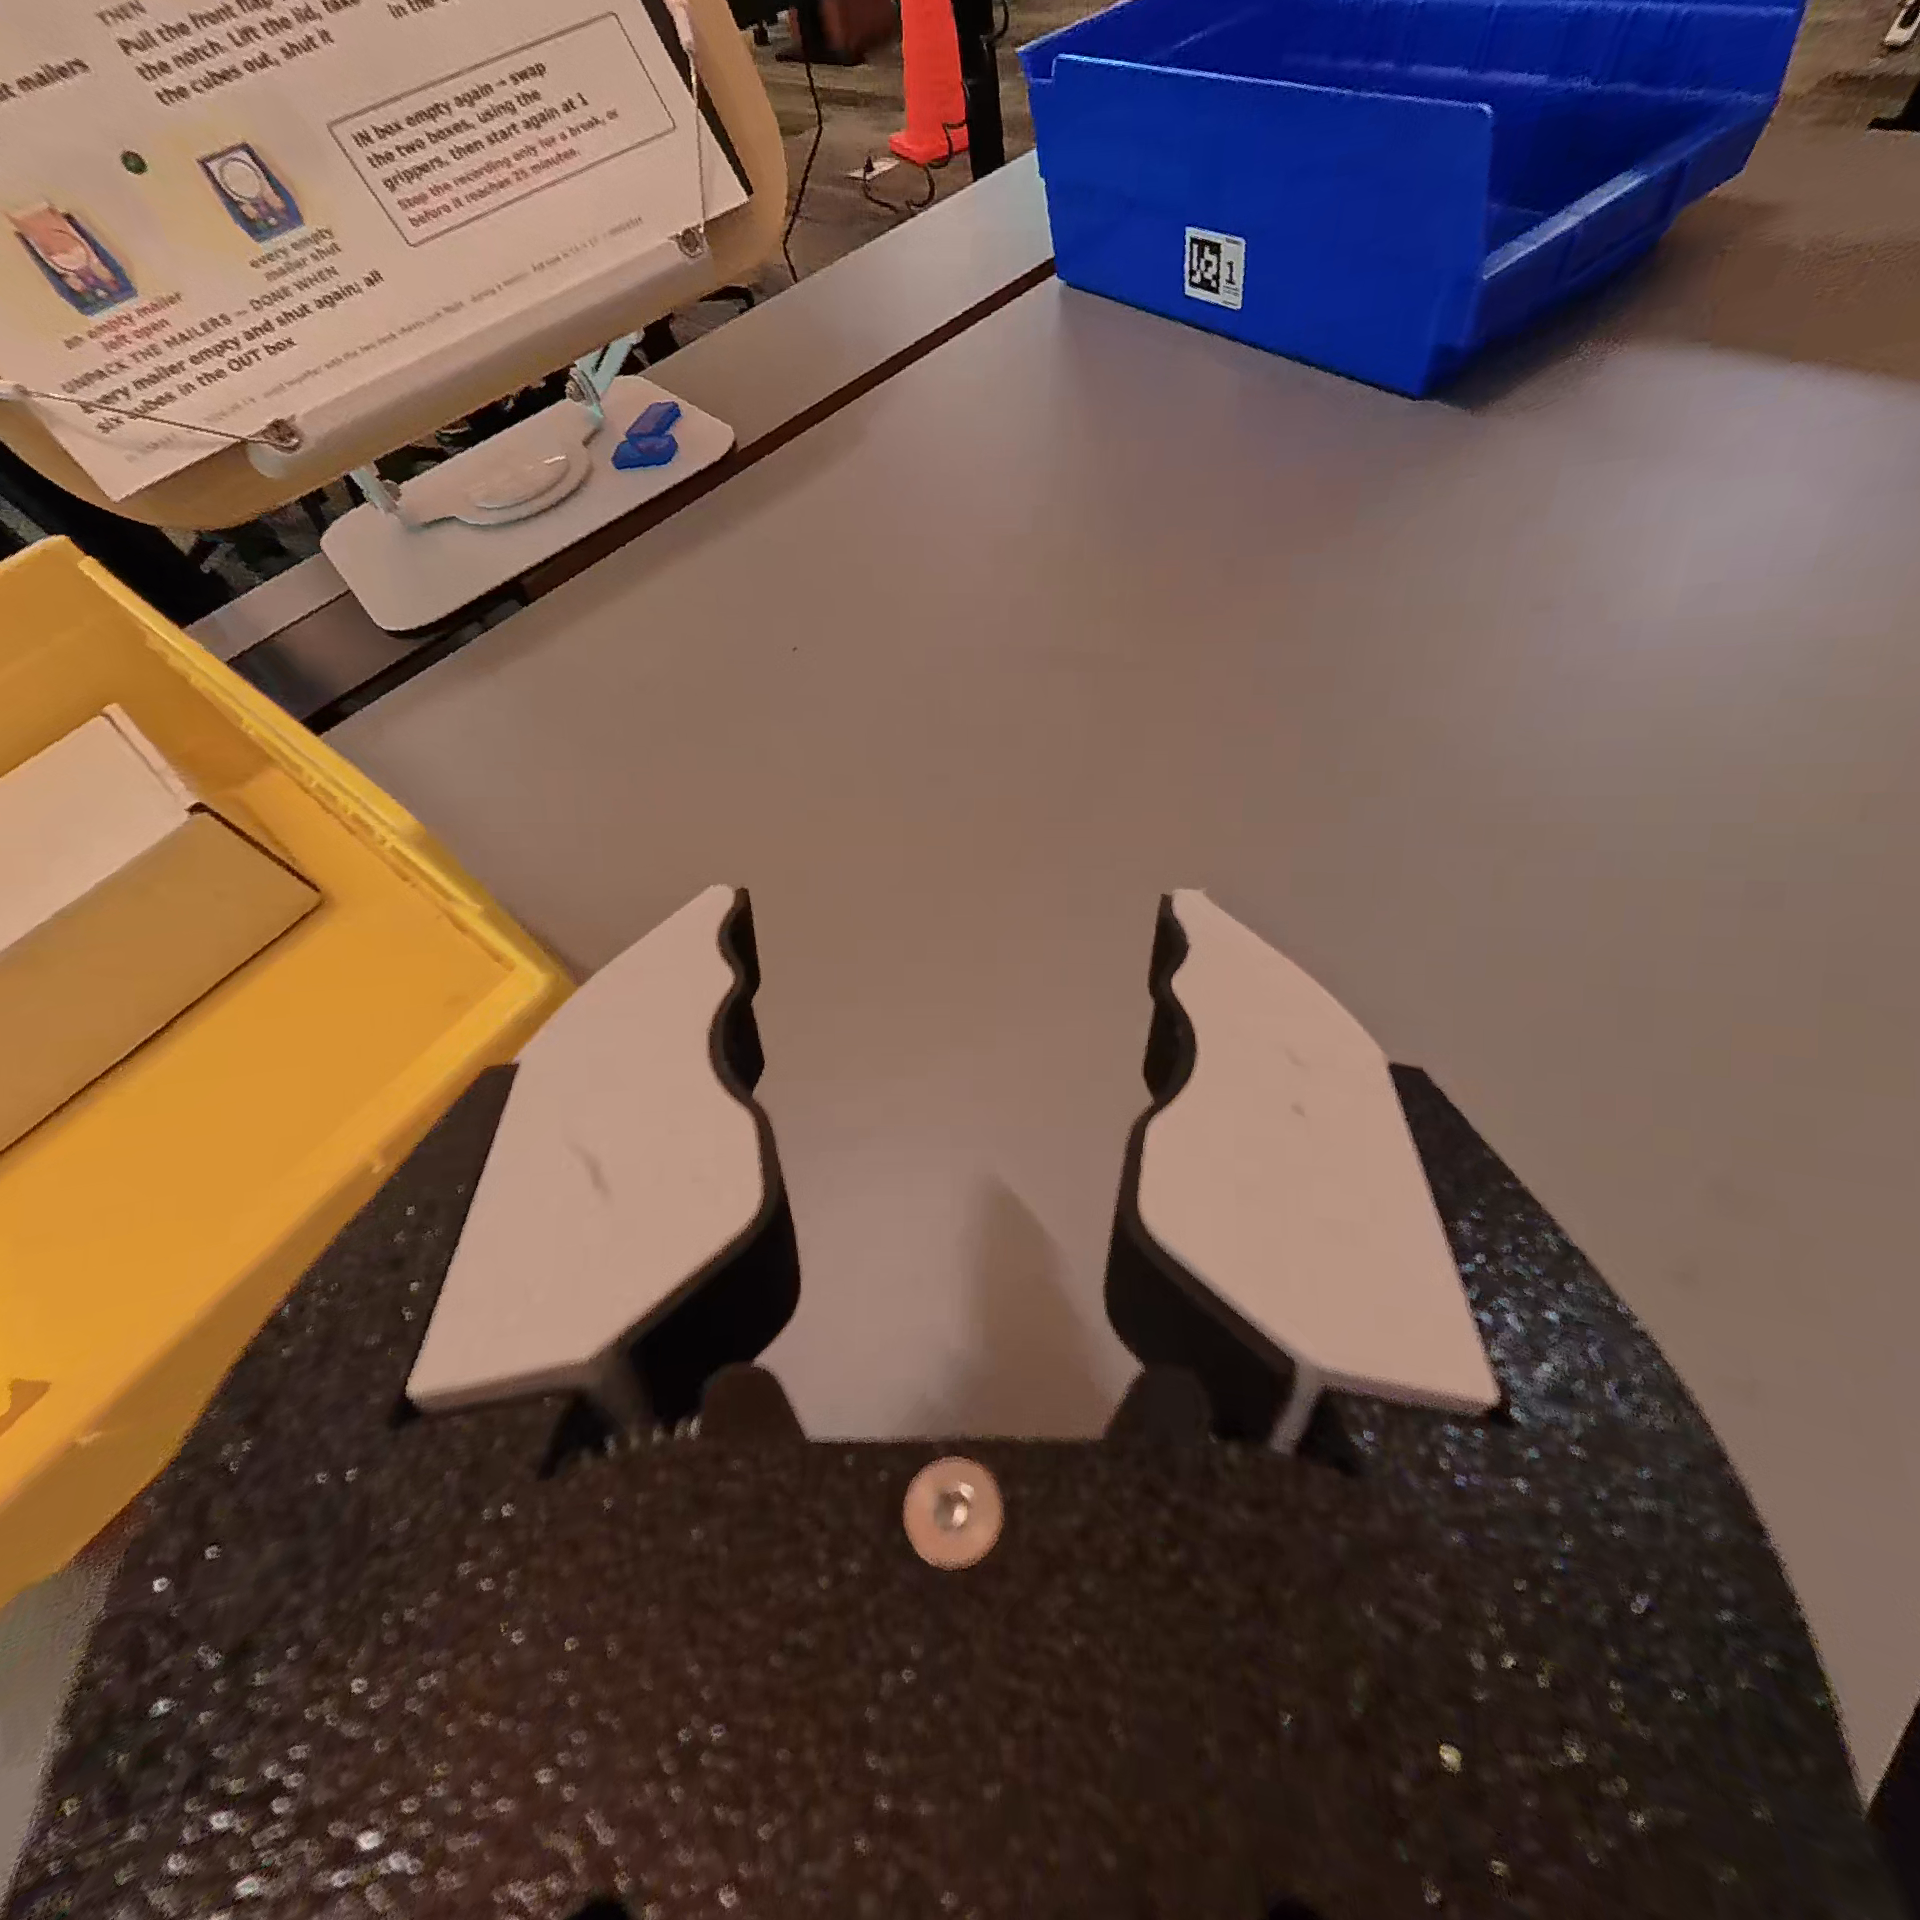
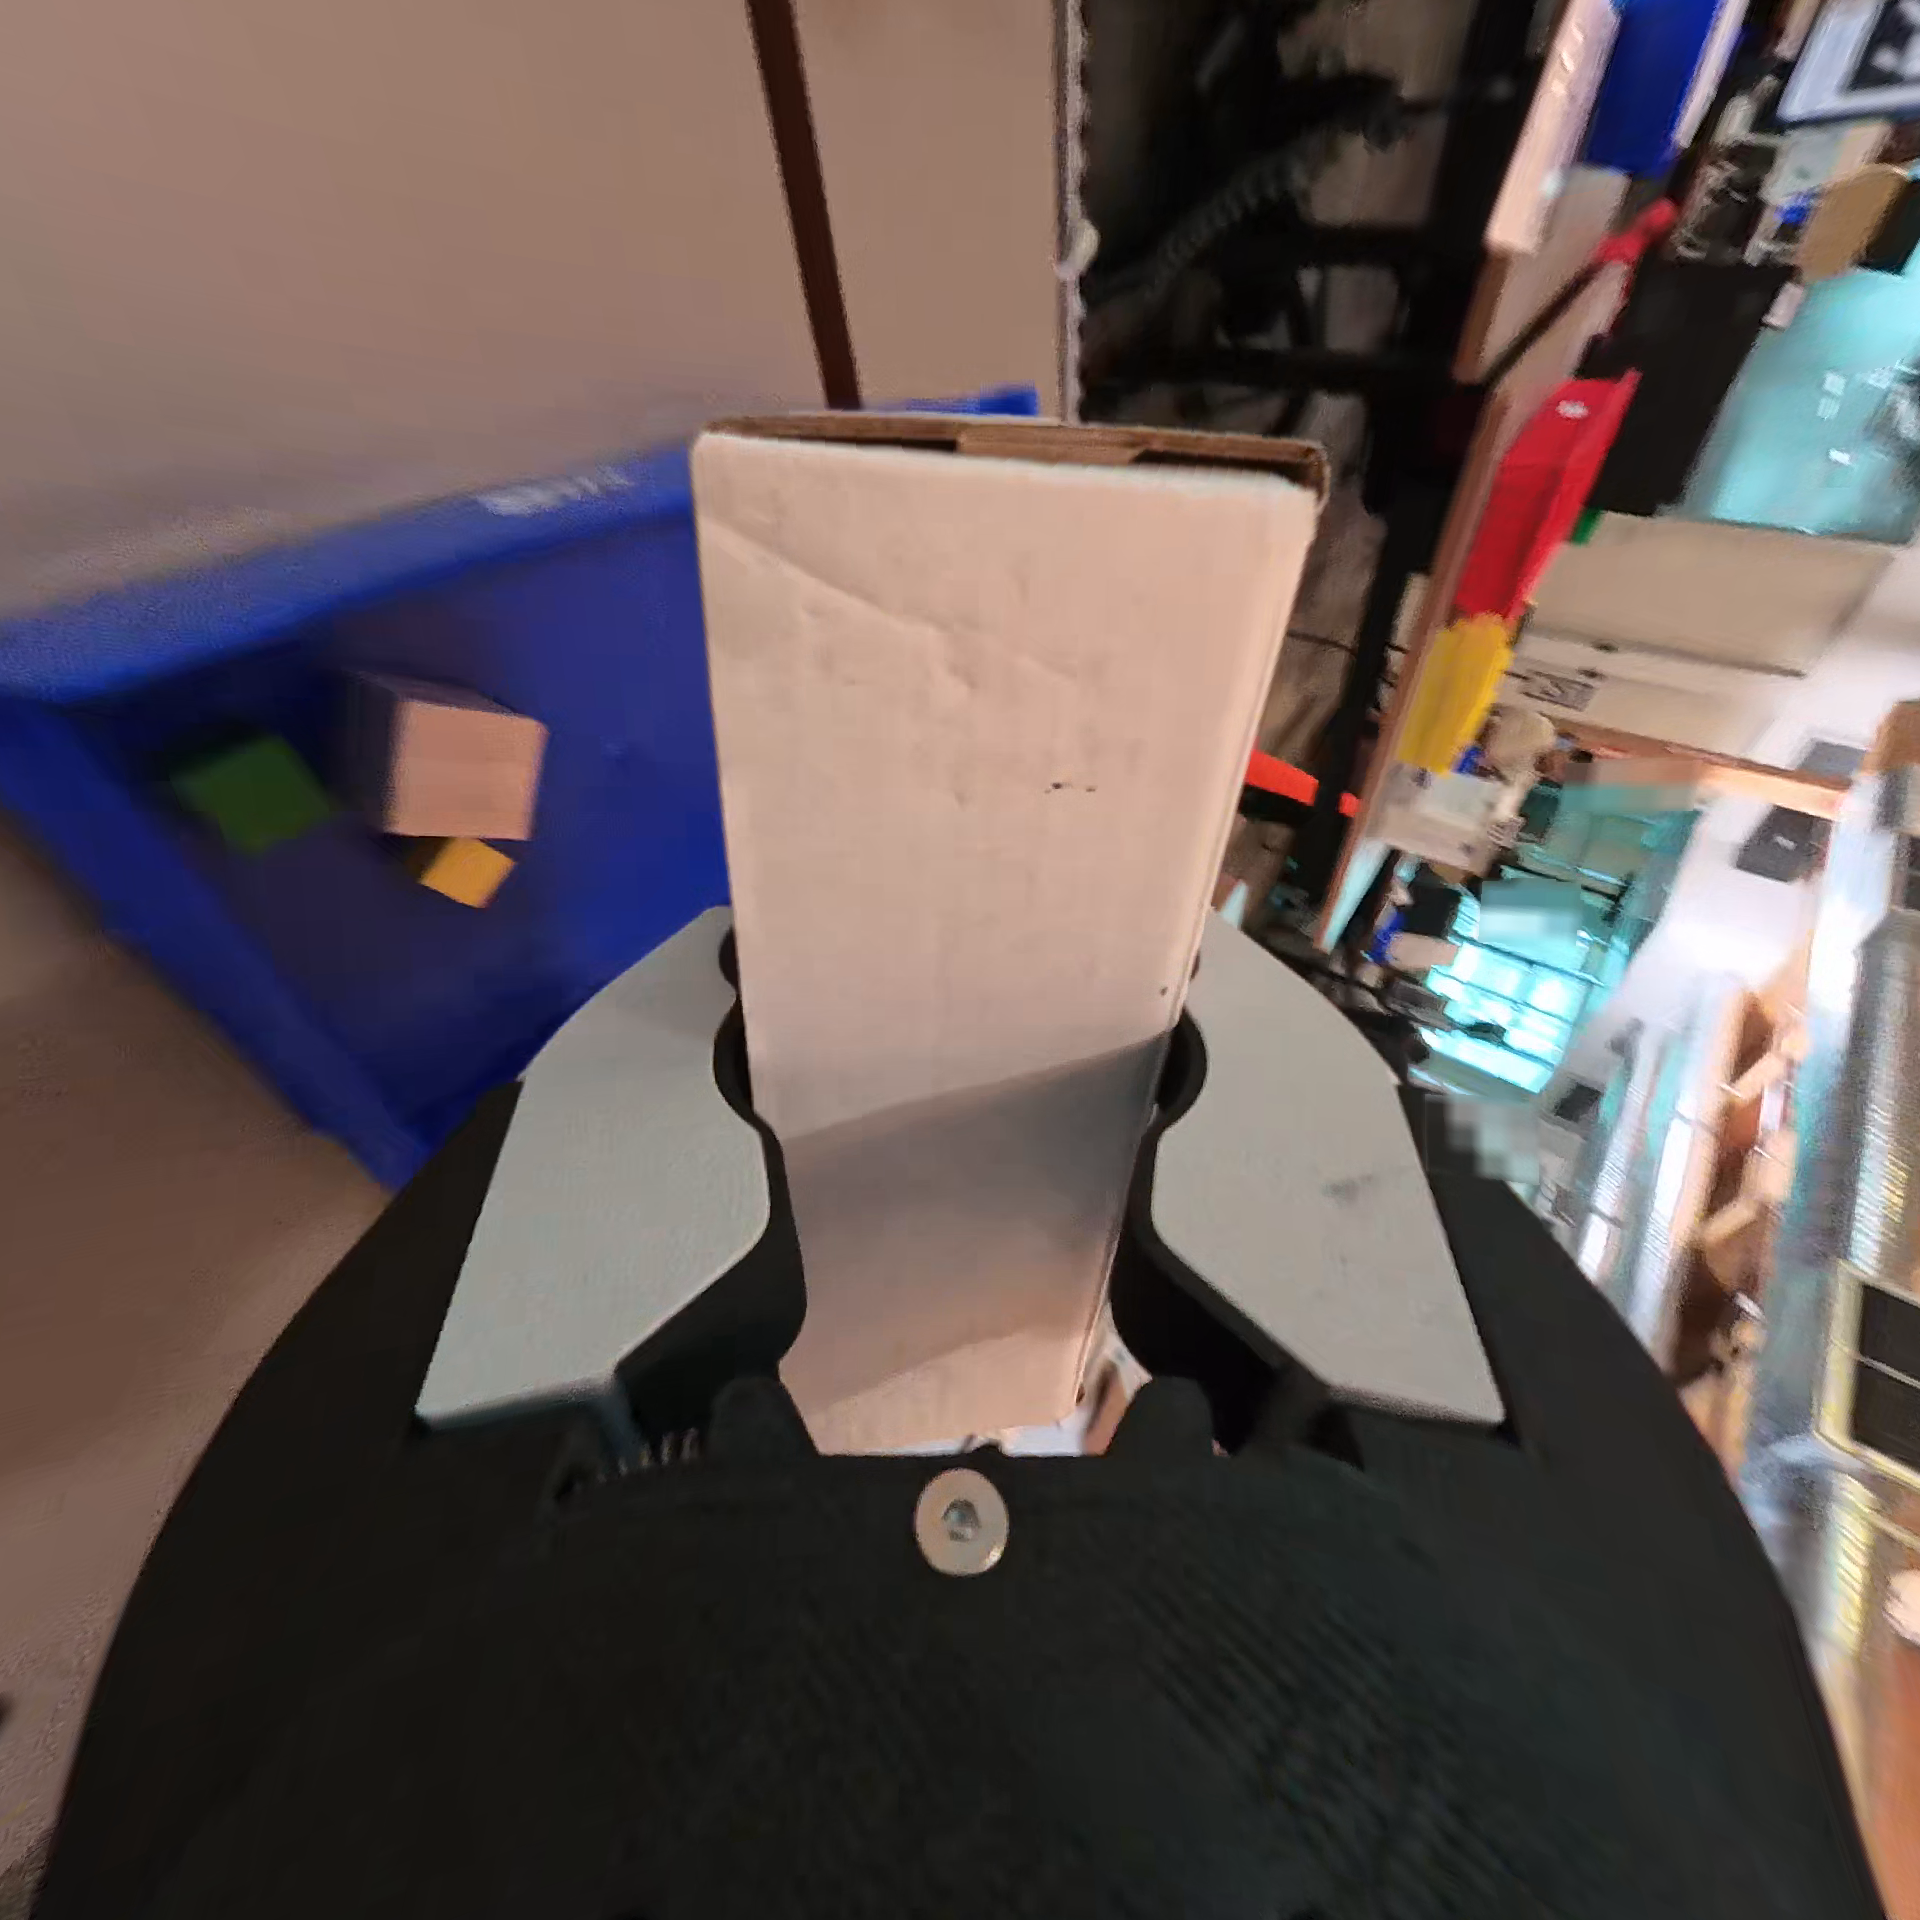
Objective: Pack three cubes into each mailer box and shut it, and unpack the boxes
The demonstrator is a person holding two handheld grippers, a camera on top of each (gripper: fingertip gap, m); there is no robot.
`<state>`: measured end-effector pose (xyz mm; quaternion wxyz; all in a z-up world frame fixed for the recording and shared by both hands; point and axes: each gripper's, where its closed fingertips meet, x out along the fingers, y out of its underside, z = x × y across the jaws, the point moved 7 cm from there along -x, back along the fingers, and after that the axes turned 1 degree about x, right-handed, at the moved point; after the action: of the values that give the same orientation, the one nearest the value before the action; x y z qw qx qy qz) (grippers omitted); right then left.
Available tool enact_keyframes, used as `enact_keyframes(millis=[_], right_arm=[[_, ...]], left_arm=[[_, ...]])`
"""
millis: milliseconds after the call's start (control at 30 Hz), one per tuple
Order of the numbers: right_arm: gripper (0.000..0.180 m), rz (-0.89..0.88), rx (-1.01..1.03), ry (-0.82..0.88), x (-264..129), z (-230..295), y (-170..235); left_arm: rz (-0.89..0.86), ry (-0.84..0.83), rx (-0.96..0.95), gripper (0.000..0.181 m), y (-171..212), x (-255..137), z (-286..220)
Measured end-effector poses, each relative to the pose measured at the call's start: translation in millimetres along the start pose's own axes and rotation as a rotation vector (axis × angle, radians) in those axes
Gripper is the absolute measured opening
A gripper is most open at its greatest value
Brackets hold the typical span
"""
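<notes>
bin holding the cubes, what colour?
Blue. The bin with the cubes inside shows best in the right wrist view.

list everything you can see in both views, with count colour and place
blue bin: one, blue, far right on the table
cubes: three in the blue bin, one green, one pale wood, one yellow
yellow bin: one, yellow, left edge of the table
mailer box in yellow bin: one, white and brown card
held mailer box: one, white, between the right jaws
instruction sheet: one, white, on a stand at far left
small blue pieces: two, on the stand's base
table: one, grey
left gripper: black with grey plates, jaws apart, nothing held
right gripper: same make, jaws closed on the mailer box
</notes>
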<state>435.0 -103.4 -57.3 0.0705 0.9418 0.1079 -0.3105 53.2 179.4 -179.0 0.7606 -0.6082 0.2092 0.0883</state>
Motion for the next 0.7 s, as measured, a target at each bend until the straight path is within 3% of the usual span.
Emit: enact_keyframes(millis=[200,367,700], right_arm=[[0.075,0.092,-0.033,0.035,76,22,23],[0.075,0.026,0.028,0.122,123,28,22],[0.075,-0.064,0.100,0.202,182,46,22]], left_arm=[[0.028,-0.001,0.014,0.071,5,5,-1],[0.040,0.009,-0.005,0.069,9,8,1],[0.036,0.045,-0.039,0.066,1,10,-7]])
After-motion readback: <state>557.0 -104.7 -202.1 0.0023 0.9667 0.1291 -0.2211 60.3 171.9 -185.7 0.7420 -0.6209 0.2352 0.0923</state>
